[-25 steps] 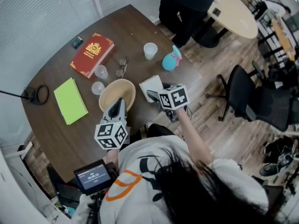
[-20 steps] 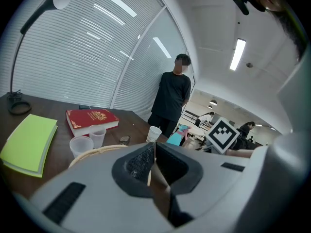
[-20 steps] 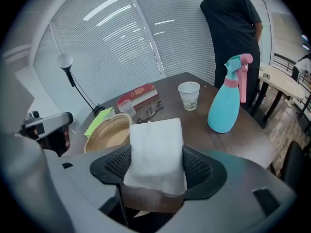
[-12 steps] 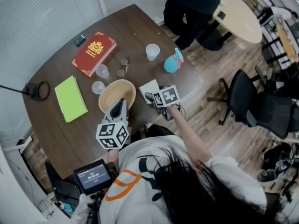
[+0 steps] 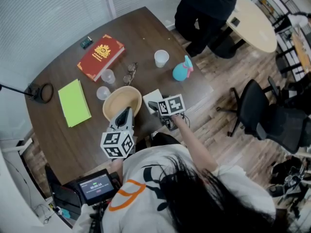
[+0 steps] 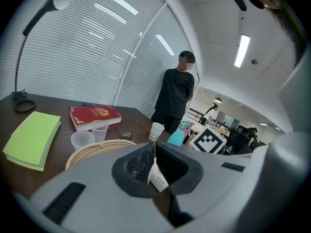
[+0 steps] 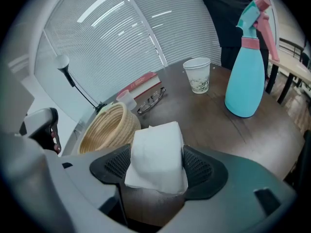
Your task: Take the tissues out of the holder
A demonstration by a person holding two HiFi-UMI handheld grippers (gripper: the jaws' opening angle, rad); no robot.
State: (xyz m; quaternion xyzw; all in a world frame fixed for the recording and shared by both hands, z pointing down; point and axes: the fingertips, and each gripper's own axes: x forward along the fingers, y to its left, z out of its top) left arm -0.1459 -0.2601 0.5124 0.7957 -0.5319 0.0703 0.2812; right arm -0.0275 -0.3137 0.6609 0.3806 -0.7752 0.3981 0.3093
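Observation:
A folded white stack of tissues (image 7: 158,149) sits between the jaws of my right gripper (image 7: 156,166), which is shut on it just above the brown table. In the head view that gripper (image 5: 156,106) is at the table's near edge with the tissues (image 5: 153,95) sticking out in front, just right of the woven basket (image 5: 109,105). My left gripper (image 5: 124,116) points at the basket's near rim (image 6: 92,148). Its jaws (image 6: 154,166) stand pressed on a small white printed tag (image 6: 158,178). The inside of the basket looks bare from above.
On the table are a teal spray bottle (image 7: 248,67), a paper cup (image 7: 198,74), glasses (image 7: 150,100), two clear plastic cups (image 5: 105,84), a red book (image 5: 100,56) and a green notebook (image 5: 74,102). A person in dark clothes (image 5: 209,4) stands beyond the far edge. Office chairs (image 5: 265,113) are to the right.
My right gripper has dropped lower toward the table with the tissues in it and shifted slightly left. The left gripper has stayed at the basket's rim.

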